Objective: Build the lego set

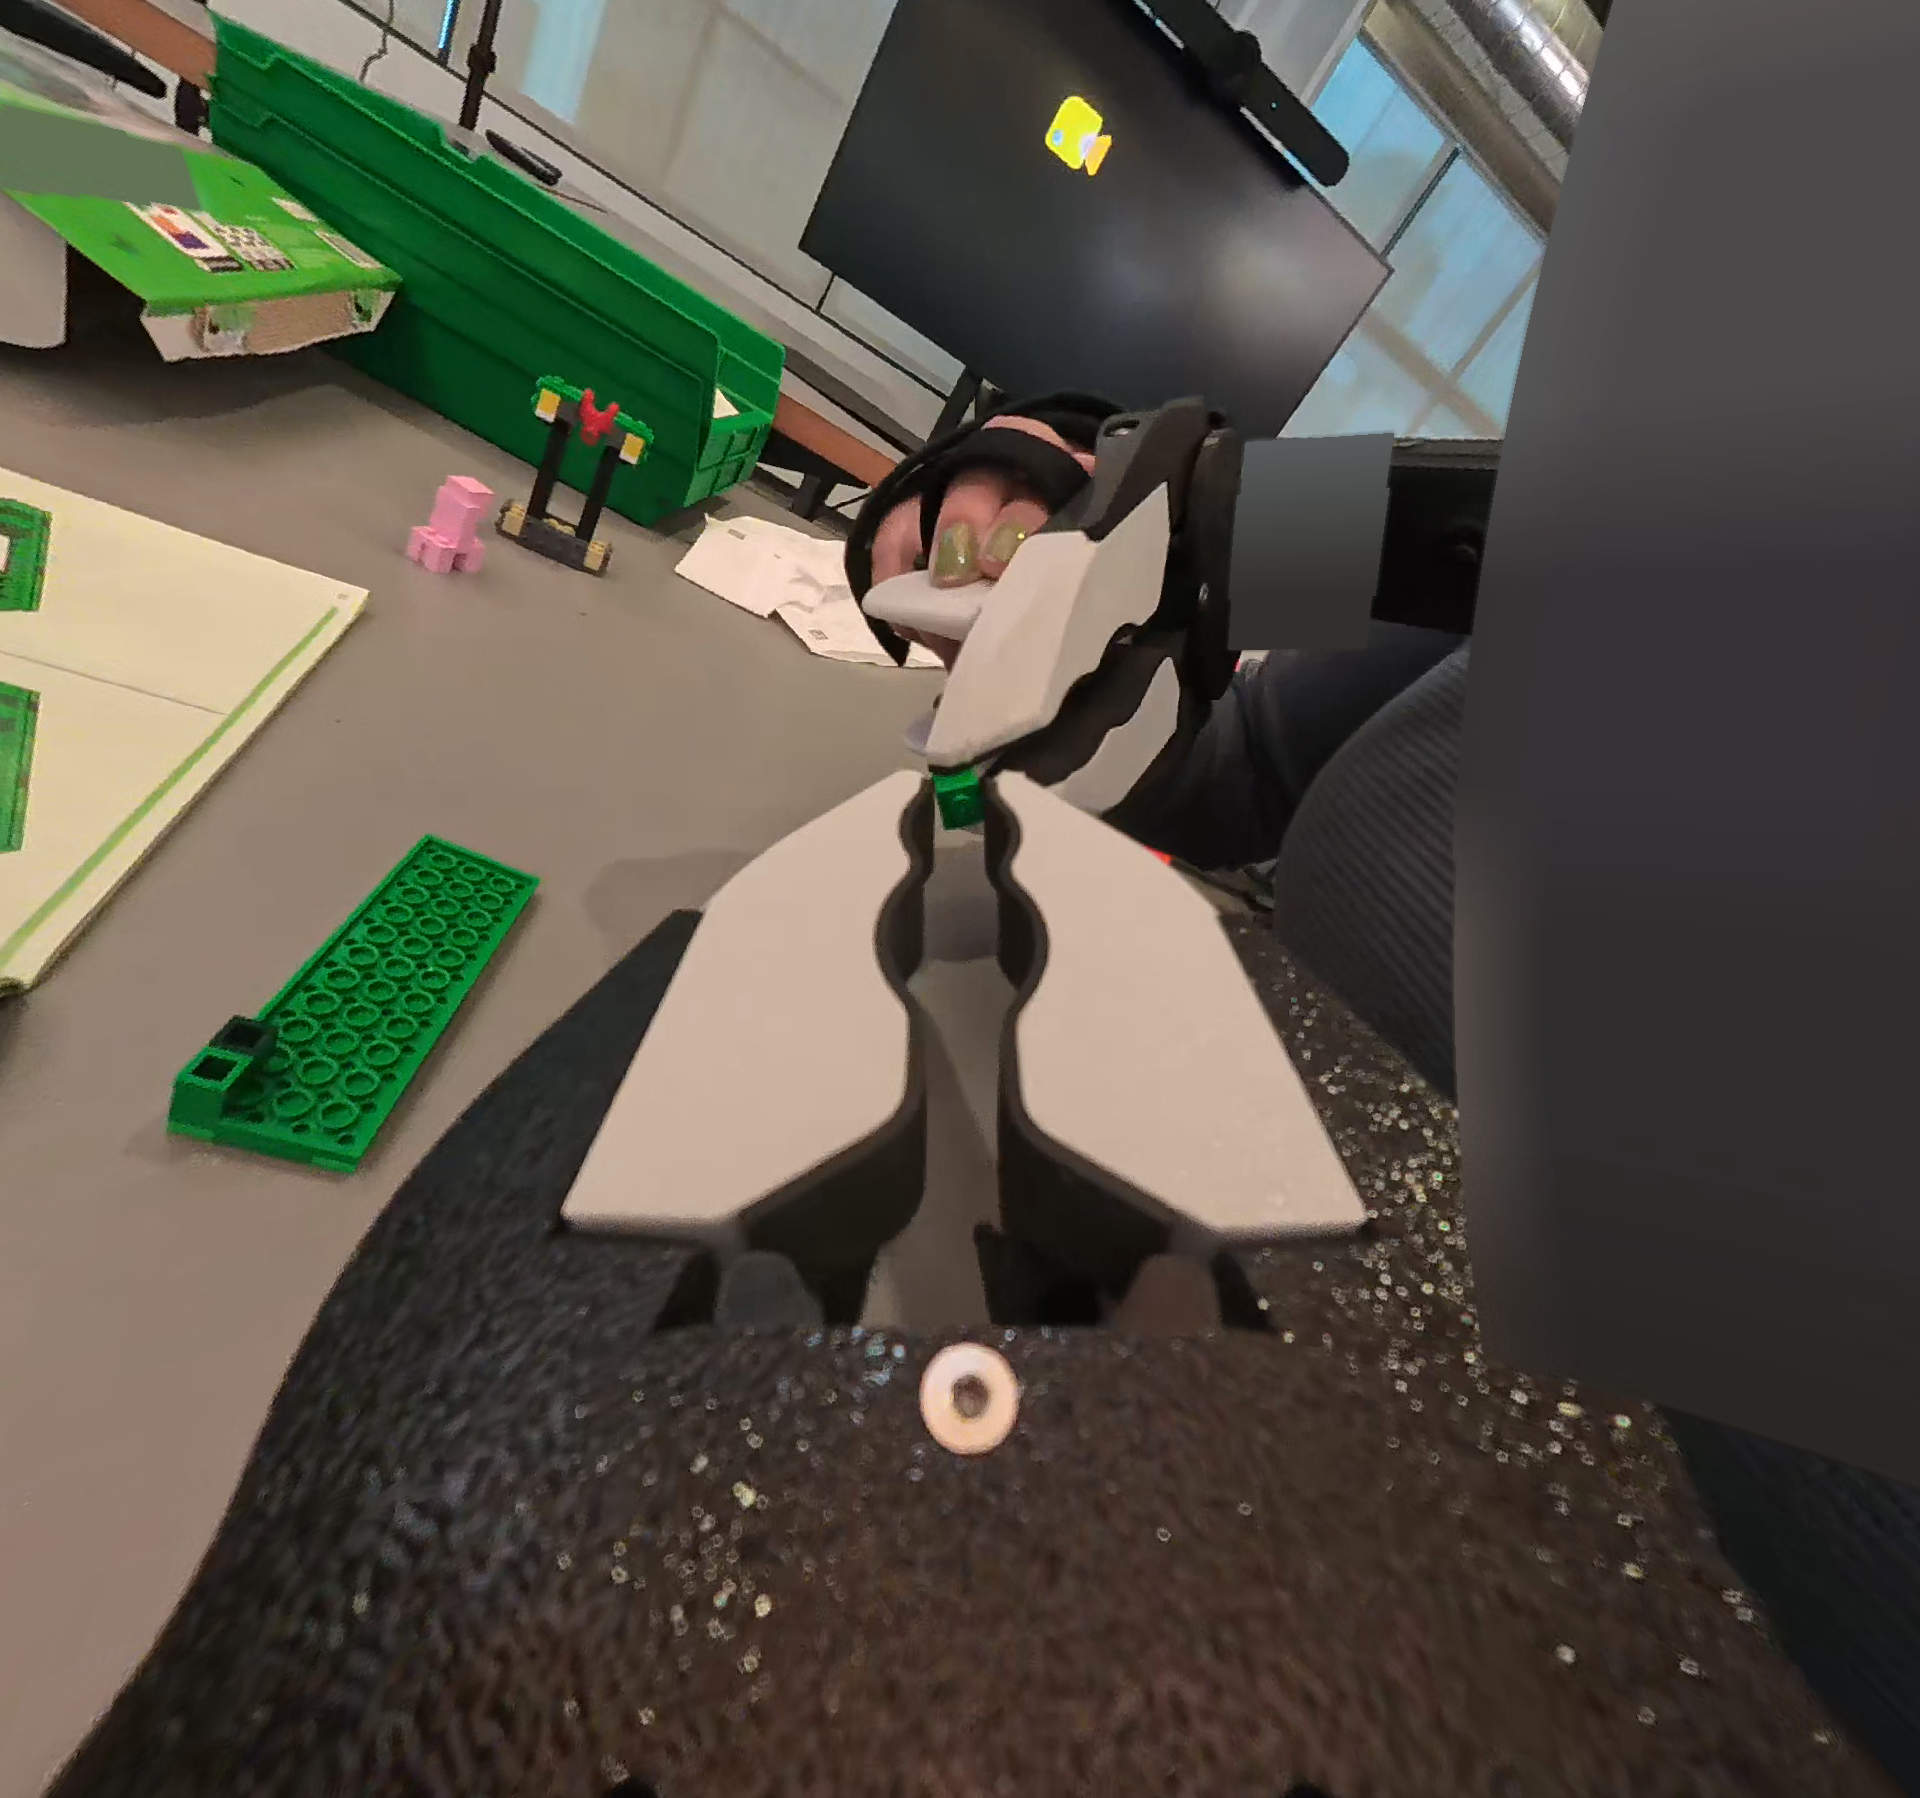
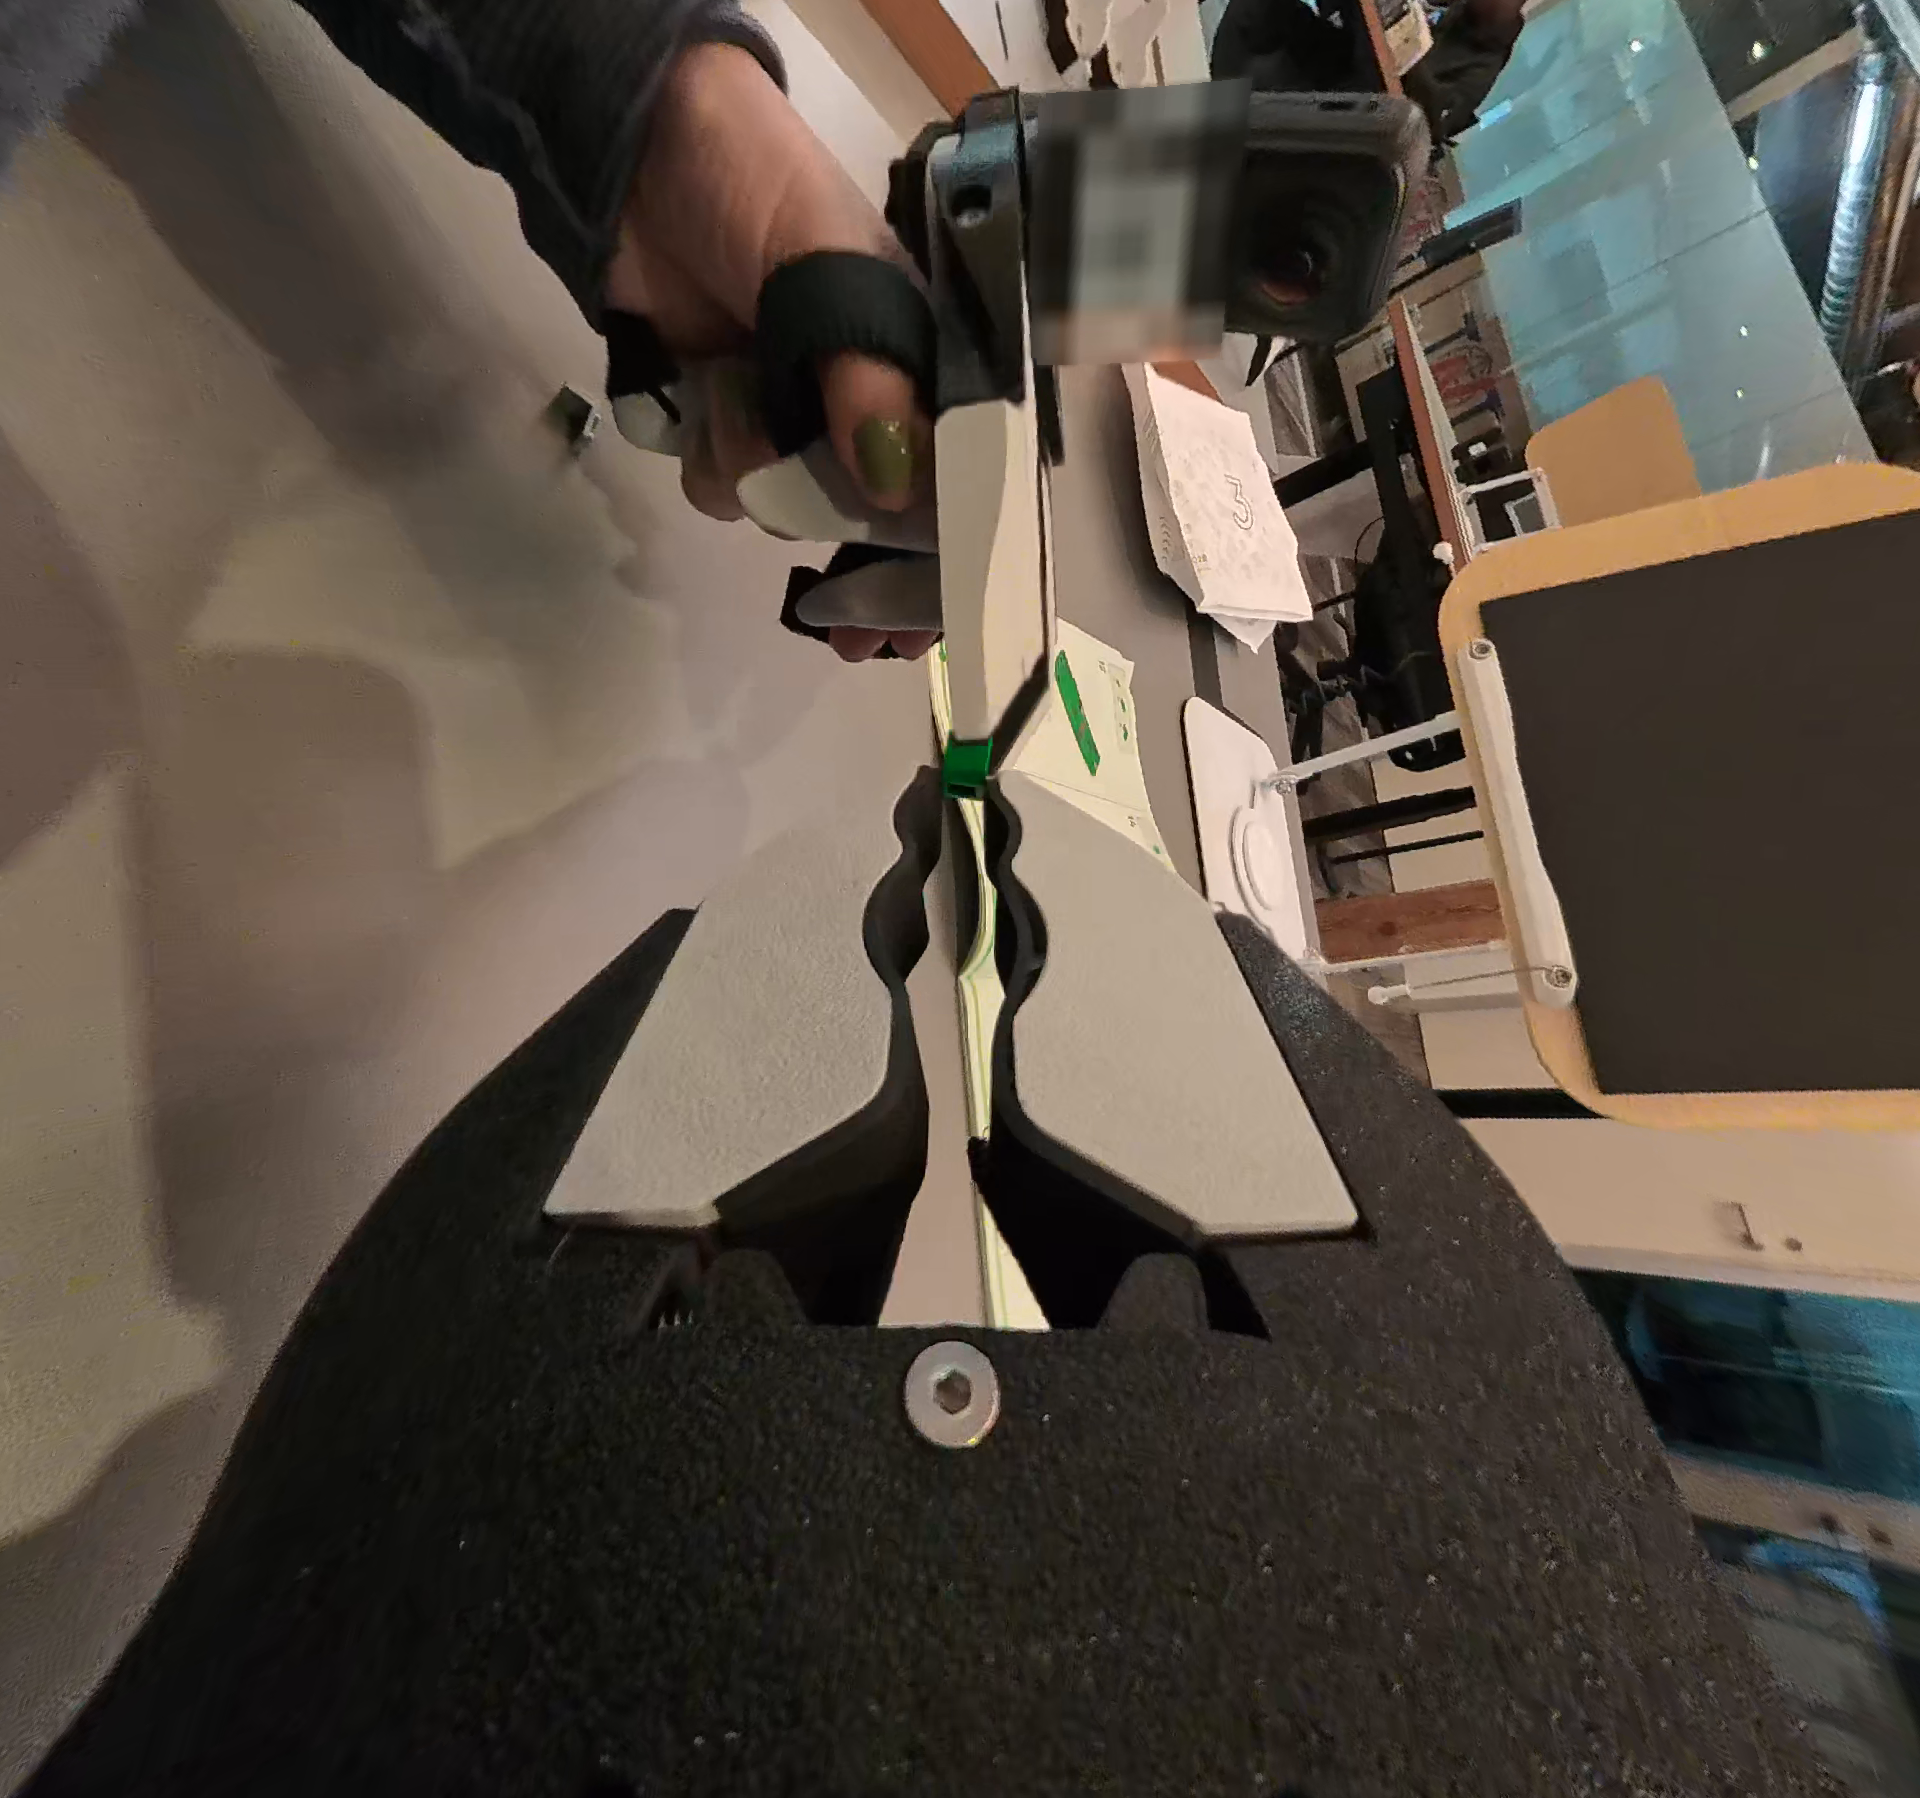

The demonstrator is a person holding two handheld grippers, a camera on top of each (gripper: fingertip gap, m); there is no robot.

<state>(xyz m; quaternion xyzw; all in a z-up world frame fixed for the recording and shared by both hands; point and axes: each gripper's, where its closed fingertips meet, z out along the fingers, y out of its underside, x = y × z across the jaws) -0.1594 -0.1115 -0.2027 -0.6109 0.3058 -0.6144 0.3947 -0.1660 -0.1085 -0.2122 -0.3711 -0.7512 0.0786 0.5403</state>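
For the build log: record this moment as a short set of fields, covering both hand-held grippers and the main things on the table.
left hand-held gripper: shut on small green brick
right hand-held gripper: shut on small green brick
small green brick: in the air, pinched between both tips
green plate: flat on the grey table, underside up, a small block clipped on its near end
pink figure: standing beside black frame
black frame: upright, in front of green bin
green bin: far side of table
booklet: open, left of the plate

Open table in the middle, toys at the sides

Bare grey table lies between the green plate and the pink pig; the green bin blocks the back.
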